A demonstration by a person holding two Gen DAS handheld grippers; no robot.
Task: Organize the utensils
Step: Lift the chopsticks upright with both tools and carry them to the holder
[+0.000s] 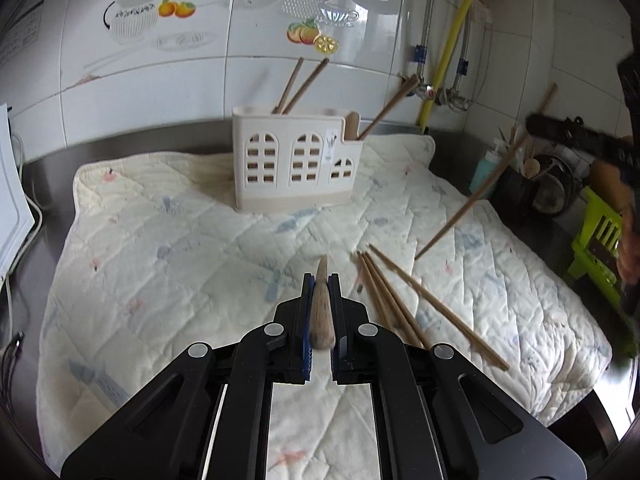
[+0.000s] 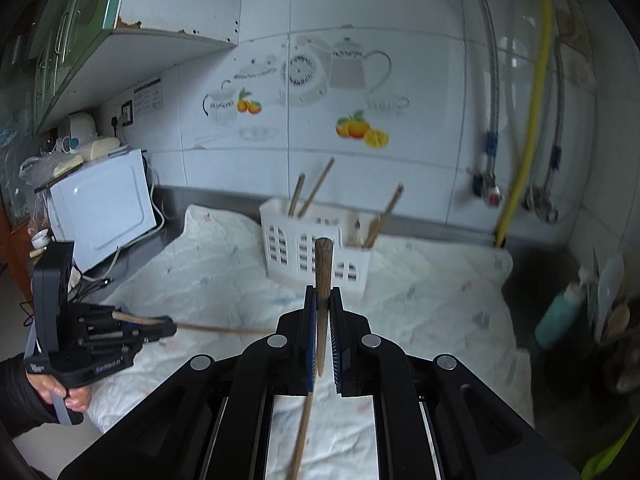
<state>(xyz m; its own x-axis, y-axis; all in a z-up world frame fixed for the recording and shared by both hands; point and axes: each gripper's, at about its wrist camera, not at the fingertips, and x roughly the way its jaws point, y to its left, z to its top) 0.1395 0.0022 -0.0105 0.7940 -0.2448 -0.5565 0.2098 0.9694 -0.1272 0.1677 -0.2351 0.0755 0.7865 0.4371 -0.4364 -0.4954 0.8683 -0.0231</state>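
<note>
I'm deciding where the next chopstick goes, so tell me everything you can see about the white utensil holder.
The utensil holder is cream-white plastic, stepped like a little house: a tall section with arched window cutouts and a lower side compartment. It stands upright on the quilted cloth near the tiled wall. Two wooden chopsticks lean in the tall section, and one more in the lower compartment.

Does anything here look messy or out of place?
Yes. Several chopsticks lie scattered at angles on the quilt, outside the holder. Those already in the holder lean different ways. Above, the cabinet edge looks chipped.
</note>
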